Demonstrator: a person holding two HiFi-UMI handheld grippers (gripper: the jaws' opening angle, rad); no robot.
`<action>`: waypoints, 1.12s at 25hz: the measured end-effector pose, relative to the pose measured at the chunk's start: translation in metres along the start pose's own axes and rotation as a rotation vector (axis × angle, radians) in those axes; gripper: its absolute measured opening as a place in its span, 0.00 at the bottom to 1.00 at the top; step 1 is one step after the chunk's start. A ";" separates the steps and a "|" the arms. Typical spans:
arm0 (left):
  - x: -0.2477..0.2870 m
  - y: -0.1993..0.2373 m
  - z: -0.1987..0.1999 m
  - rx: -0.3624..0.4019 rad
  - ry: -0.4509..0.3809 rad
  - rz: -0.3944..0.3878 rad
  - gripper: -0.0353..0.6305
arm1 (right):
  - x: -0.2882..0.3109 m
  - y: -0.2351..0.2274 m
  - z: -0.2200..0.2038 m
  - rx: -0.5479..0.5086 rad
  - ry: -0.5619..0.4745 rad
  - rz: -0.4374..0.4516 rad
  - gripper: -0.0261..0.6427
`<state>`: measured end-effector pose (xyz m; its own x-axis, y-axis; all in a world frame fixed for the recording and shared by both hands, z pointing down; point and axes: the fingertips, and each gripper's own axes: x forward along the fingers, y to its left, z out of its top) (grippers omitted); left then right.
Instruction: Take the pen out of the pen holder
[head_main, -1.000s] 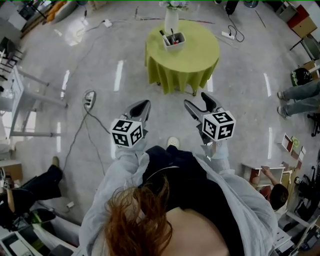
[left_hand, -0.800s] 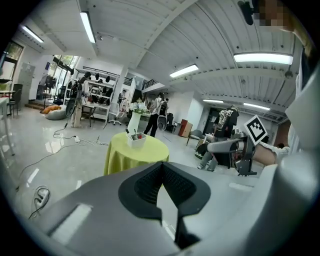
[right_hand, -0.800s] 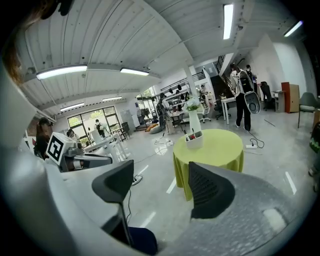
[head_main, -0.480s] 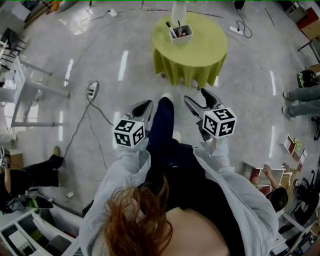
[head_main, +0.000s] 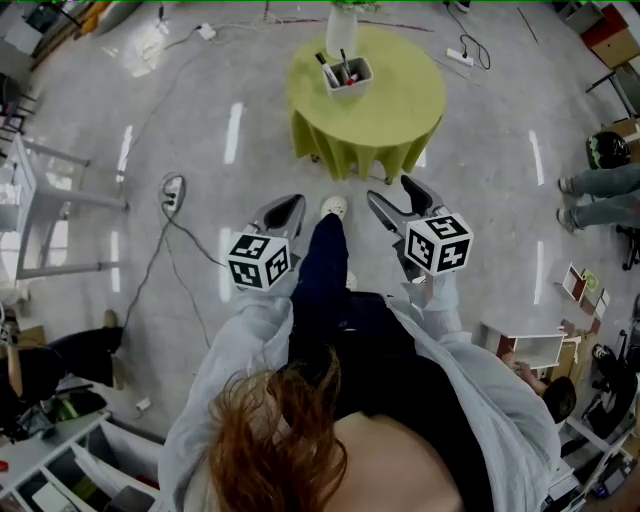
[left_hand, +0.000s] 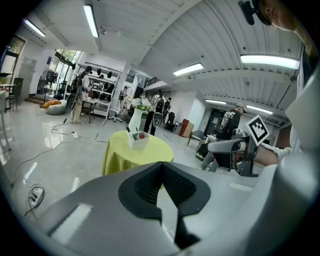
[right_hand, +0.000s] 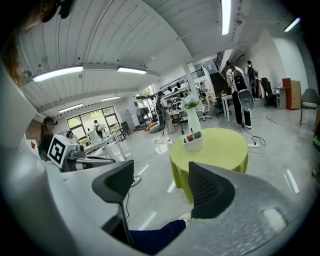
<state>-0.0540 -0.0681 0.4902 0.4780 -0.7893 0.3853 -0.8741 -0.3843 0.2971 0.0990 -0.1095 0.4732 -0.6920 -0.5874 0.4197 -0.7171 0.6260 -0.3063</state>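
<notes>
Approach: left hand-held gripper (head_main: 290, 207) pressed together, right hand-held gripper (head_main: 392, 192) apart, empty; pen holder (head_main: 347, 75) well ahead, to be reached.

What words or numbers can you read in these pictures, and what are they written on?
No readable words or numbers anywhere.
Left marker cube: only black-and-white square patterns, no letters.
Right marker cube: the same kind of pattern.
Pen holder: plain white, no print visible.
Small boxes on the floor: too small and blurred to read.
</notes>
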 end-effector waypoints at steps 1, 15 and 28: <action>0.007 0.004 0.003 -0.009 0.001 -0.004 0.08 | 0.006 -0.005 0.005 0.000 0.001 -0.001 0.55; 0.109 0.077 0.104 0.010 -0.011 -0.028 0.08 | 0.091 -0.077 0.106 0.001 -0.012 -0.031 0.54; 0.177 0.143 0.157 0.003 -0.032 -0.048 0.08 | 0.167 -0.116 0.159 -0.025 -0.009 -0.052 0.53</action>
<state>-0.1081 -0.3378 0.4637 0.5162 -0.7849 0.3428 -0.8506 -0.4231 0.3121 0.0539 -0.3617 0.4427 -0.6549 -0.6236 0.4269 -0.7497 0.6073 -0.2629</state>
